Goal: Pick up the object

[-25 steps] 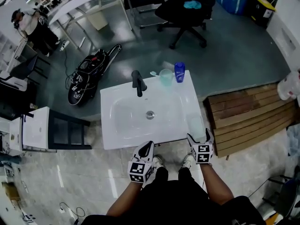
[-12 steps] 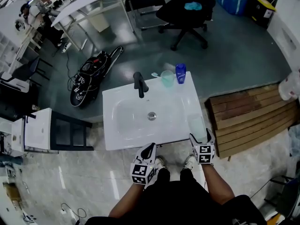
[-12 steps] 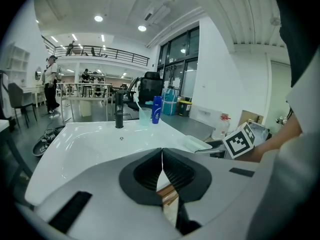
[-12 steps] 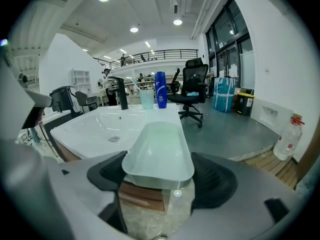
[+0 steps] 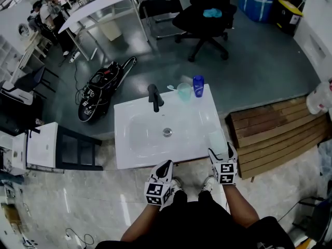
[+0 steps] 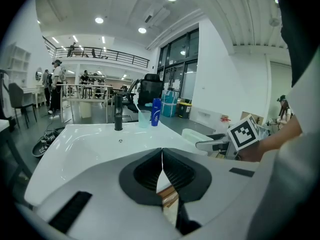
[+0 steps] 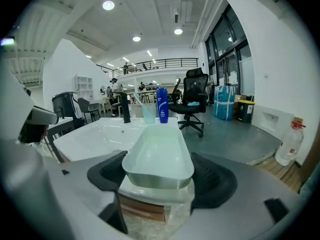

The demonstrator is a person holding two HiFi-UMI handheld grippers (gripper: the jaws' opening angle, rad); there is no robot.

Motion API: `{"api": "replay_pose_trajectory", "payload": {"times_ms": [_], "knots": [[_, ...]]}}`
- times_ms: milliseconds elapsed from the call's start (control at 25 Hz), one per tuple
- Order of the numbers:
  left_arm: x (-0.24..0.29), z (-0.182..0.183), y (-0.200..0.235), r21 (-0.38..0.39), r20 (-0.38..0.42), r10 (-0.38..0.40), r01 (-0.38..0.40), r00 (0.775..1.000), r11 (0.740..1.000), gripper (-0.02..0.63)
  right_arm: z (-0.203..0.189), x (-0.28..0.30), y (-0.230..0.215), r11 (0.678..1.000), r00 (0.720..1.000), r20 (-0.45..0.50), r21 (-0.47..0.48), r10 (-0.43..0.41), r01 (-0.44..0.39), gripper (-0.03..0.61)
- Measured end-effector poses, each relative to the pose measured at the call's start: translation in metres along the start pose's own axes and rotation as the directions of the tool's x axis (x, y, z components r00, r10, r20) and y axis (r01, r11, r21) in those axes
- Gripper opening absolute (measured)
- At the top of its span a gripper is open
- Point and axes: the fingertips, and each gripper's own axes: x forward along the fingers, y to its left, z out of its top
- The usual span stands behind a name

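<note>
A pale green oblong dish [image 5: 217,138] rests on the front right corner of the white sink top [image 5: 122,139]. My right gripper [image 5: 221,149] has closed on the dish's near end, and in the right gripper view the dish [image 7: 160,144] sits between both pads [image 7: 107,176], which touch its sides. The left gripper [image 5: 166,165] hangs just off the sink's front edge. Its jaws meet with nothing between them in the left gripper view [image 6: 161,154].
A black faucet [image 5: 153,96], a translucent cup [image 5: 183,91] and a blue bottle [image 5: 198,85] stand along the sink's back edge. A wooden pallet [image 5: 275,126] lies to the right, a black office chair [image 5: 205,14] beyond, and a black machine [image 5: 101,87] on the floor at the left.
Both grippers keep their places at the sink's front edge. The head view has drifted a little, so the sink sits slightly higher in it.
</note>
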Motion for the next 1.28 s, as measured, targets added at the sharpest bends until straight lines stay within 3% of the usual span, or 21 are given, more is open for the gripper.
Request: {"api": "replay_pose_trajectory", "payload": {"times_ms": [400,1280], "knots": [[-0.002,0.011,0.002,0.003,0.031,0.013,-0.013,0.999,1.0,0.021,0.07,-0.019,0.004,1.0,0.989,0.149,-0.019,0.012,-0.01,0.41],[0.001,0.052,0.001,0.009,0.132,0.024,-0.025,0.991,1.0,0.021,0.142,-0.05,0.002,1.0,0.962,0.274,-0.028,-0.002,0.01,0.41]]}}
